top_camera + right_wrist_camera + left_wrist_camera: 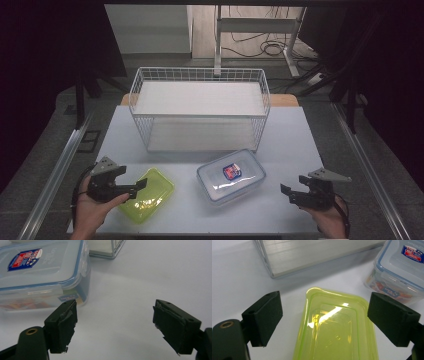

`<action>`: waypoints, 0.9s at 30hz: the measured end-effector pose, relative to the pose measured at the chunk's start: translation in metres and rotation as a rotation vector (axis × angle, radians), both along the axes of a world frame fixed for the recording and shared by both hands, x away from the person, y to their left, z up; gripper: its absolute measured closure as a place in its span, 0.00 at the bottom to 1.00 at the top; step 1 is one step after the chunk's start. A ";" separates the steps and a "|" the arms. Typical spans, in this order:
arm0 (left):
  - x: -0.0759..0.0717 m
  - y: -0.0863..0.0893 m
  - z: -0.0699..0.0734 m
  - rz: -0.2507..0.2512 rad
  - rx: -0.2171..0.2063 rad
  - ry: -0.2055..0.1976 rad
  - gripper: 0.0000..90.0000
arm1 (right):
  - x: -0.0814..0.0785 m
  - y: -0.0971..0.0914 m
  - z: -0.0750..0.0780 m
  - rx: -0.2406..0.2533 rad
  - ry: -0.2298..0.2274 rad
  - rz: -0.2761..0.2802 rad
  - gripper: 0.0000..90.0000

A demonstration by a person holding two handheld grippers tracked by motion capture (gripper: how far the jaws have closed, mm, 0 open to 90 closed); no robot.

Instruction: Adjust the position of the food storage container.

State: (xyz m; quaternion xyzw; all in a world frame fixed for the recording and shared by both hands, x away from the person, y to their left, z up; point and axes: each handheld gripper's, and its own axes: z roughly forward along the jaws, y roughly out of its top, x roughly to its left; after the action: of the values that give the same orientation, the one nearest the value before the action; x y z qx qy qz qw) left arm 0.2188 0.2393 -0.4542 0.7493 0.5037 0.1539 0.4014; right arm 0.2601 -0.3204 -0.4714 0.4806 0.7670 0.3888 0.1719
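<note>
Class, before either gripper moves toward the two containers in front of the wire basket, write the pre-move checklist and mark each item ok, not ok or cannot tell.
1. Left gripper open: ok, jaws spread either side of the green container.
2. Right gripper open: ok, nothing between the jaws.
3. Clear container lid on: ok; whether it's latched, cannot tell.
4. Containers apart: ok, bare table between them.
5. Wire basket has space: ok, nothing on its two shelves.

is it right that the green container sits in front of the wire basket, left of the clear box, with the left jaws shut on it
Not quite. The left gripper is open: the left gripper view shows its jaws spread either side of the green container, not shut on it. The rest holds: wire basket, clear box.
</note>
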 end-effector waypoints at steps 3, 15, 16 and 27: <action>-0.001 0.000 0.001 0.001 0.005 0.000 0.14 | -0.001 -0.001 0.000 0.002 0.002 0.004 0.25; -0.004 -0.001 0.002 -0.015 -0.010 0.018 0.13 | -0.005 0.001 0.006 0.008 -0.004 0.036 0.31; -0.004 -0.001 0.002 -0.013 -0.016 0.018 0.13 | -0.006 0.002 0.006 0.006 -0.005 0.046 0.32; -0.001 -0.002 0.001 -0.012 -0.022 0.025 0.13 | -0.012 0.007 0.008 -0.014 0.011 0.095 0.48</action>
State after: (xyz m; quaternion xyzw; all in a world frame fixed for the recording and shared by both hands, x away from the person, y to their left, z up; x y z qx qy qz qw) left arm 0.2180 0.2373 -0.4534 0.7497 0.5058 0.1364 0.4044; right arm 0.2484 -0.3129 -0.4630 0.4444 0.7926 0.3886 0.1525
